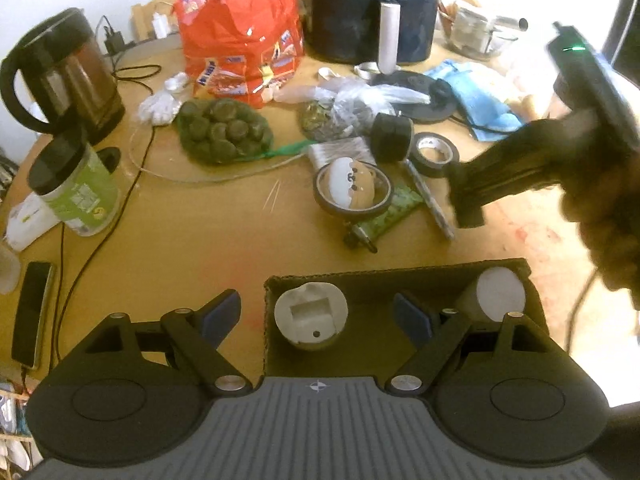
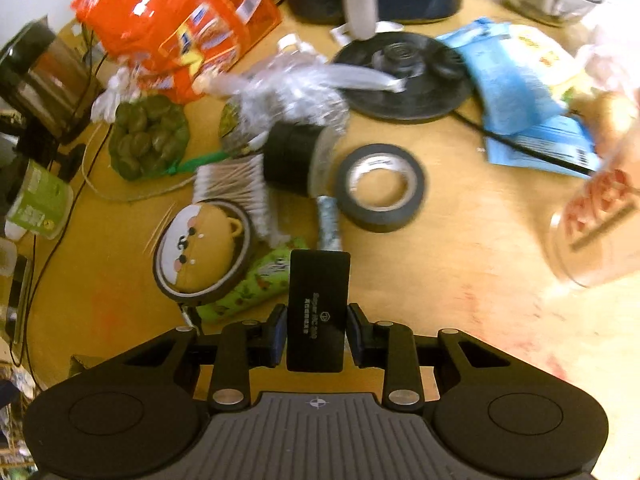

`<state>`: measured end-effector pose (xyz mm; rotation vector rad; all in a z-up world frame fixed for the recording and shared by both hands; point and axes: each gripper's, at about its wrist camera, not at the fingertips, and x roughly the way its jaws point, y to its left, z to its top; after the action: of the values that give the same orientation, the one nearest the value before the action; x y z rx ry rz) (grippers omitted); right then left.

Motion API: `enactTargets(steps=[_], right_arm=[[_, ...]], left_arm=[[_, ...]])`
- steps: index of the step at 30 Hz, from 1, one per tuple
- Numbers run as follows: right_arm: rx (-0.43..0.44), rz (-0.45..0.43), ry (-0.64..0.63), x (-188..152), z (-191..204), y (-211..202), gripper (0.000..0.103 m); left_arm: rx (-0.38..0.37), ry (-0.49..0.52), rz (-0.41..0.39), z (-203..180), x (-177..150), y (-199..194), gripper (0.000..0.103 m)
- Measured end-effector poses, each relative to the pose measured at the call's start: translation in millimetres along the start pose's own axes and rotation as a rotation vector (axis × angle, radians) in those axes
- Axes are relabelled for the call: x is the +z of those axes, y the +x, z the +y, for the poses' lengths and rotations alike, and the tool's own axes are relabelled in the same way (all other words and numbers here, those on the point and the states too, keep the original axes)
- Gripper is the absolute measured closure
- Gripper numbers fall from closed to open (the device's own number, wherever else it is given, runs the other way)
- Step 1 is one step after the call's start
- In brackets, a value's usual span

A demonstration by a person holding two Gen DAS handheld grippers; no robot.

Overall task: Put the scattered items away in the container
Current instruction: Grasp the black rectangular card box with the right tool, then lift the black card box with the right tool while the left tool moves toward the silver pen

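Observation:
My left gripper [image 1: 316, 310] hangs open over a brown cardboard box [image 1: 400, 276] at the table's near edge, with nothing between its fingers. Inside the box lie a pale round piece with a square recess [image 1: 310, 316] and a grey cylinder [image 1: 496, 294]. My right gripper [image 2: 318, 332] is shut on a black rectangular block with small white print [image 2: 318, 308], held above the table. Beyond it lie a black tape roll [image 2: 380, 186], a plush toy inside a thin ring [image 2: 200, 248], a green patterned pouch [image 2: 256, 280], a black cylinder [image 2: 296, 160] and a bundle of cotton swabs [image 2: 236, 188].
At the back stand a black kettle [image 1: 60, 72], a red snack bag [image 1: 240, 32] and a dark air fryer [image 1: 376, 4]. A green-labelled jar [image 1: 76, 192], a phone [image 1: 32, 312] and a black cable [image 1: 120, 208] lie left. A net of green fruit [image 1: 224, 132] and a blue packet [image 1: 480, 92] crowd the middle.

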<state>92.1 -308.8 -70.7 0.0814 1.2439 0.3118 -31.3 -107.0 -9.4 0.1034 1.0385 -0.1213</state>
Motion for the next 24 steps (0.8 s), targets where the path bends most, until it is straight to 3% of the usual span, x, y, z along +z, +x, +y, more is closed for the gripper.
enactTargets(steps=[10,24], right_arm=[[0.016,-0.060,0.108,-24.4,-29.1,-31.4,0.069],[0.045,-0.095,0.200,-45.4,-44.1,-44.1,0.069]], left_arm=[[-0.037,0.075,-0.033,6.6,29.8,-3.3,0.019],[-0.092,0.233,-0.039,-13.9,63.4,12.3,0.019]])
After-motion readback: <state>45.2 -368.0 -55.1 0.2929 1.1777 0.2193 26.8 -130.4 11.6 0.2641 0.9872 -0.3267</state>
